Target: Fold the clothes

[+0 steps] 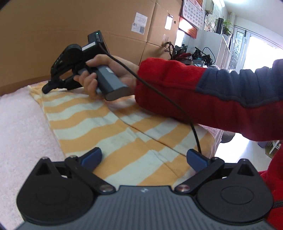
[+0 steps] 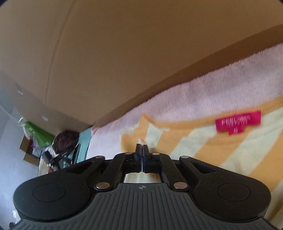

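Left wrist view first: the left gripper [image 1: 143, 157] sits low over the striped garment [image 1: 99, 123], its blue pads [image 1: 92, 155] spread wide apart with nothing between them, cloth showing in the gap. Across the garment, the right gripper [image 1: 46, 90] is down at the far corner of the fabric, tips pressed to the cloth, held by the person's right hand [image 1: 107, 74] wrapped around the grey handle, a red sleeve [image 1: 169, 88] behind it and a black cable [image 1: 159, 95] trailing back toward the near side. Over on the right wrist view, that right gripper [image 2: 142, 150] has its fingers drawn tight together, and the pinch looks to be on the garment's edge, though blur makes the exact bite hard to read. The yellow-and-white garment lies spread flat on a pale pink fleecy blanket [image 1: 23, 127], a bright pink label [image 2: 237, 122] showing at its neckline. Big cardboard boxes [image 1: 70, 35] stand right behind the blanket, and a wall calendar [image 1: 192, 16] hangs beyond them.
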`<move>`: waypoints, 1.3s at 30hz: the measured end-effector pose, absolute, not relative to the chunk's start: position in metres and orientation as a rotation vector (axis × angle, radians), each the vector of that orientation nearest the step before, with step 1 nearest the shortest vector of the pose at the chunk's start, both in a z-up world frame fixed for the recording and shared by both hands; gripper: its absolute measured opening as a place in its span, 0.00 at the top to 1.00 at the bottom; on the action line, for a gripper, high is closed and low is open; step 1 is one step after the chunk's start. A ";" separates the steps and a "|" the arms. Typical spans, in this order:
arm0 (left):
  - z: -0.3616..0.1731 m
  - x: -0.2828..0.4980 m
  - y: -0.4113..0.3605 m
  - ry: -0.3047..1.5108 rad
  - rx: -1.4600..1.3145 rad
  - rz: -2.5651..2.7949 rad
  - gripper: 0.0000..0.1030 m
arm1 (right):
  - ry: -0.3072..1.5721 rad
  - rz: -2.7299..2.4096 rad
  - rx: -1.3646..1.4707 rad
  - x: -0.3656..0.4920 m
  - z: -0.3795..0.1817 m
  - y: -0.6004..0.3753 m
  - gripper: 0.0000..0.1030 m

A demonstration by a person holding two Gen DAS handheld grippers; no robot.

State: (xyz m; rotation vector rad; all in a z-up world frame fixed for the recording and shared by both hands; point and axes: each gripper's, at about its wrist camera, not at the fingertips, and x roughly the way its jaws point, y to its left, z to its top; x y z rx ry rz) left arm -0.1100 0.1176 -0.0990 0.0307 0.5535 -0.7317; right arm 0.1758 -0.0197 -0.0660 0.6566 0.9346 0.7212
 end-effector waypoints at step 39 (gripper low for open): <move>-0.111 -0.212 0.139 0.552 -0.110 -0.537 0.04 | 0.852 0.800 0.574 -0.059 -0.082 -0.161 0.86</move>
